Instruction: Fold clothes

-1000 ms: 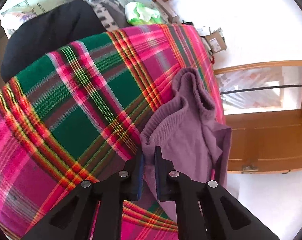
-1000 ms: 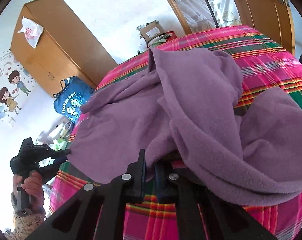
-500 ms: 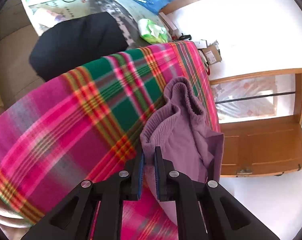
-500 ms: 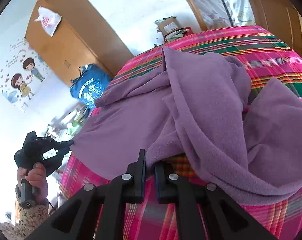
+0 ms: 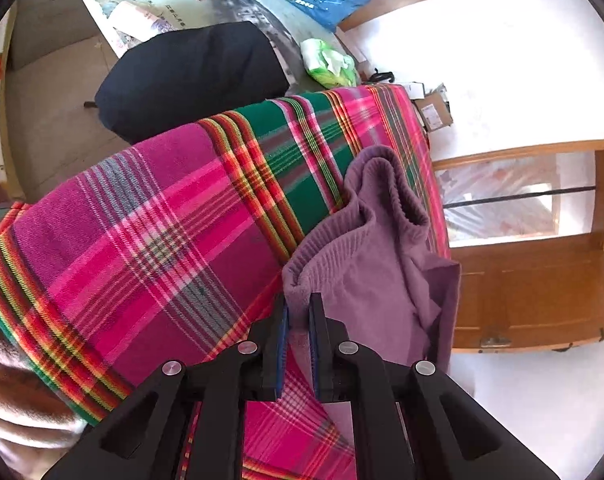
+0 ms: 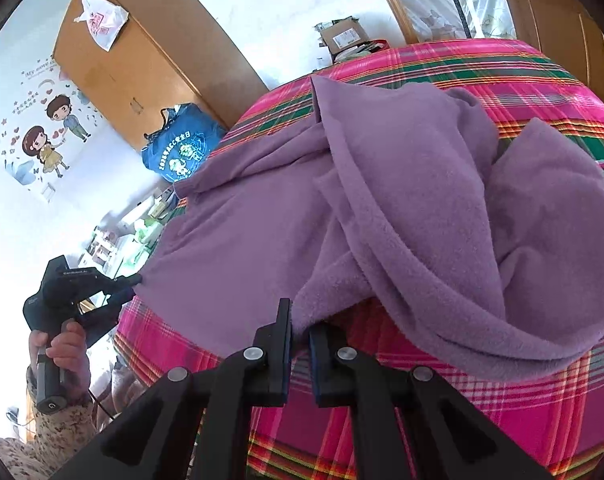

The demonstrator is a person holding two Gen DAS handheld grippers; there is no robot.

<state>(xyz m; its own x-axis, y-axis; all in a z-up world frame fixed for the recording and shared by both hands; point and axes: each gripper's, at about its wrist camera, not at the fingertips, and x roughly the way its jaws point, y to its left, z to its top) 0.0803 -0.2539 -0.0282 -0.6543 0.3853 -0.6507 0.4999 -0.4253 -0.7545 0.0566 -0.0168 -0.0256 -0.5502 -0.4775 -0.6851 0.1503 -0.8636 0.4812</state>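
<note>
The purple fleece garment (image 6: 382, 208) lies rumpled on the plaid blanket (image 5: 150, 248). It looks soft, light and floppy. Left gripper (image 5: 299, 316) and right gripper (image 6: 300, 330) each pinch its hem, at six o'clock in their own views.

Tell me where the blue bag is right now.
In the right wrist view the blue bag sits left of centre, at the foot of the wooden wardrobe, beyond the far edge of the plaid blanket. The left wrist view shows it at the top.

Fuzzy matt purple fleece garment (image 6: 382, 200) on woven plaid blanket (image 5: 162, 248).
</note>
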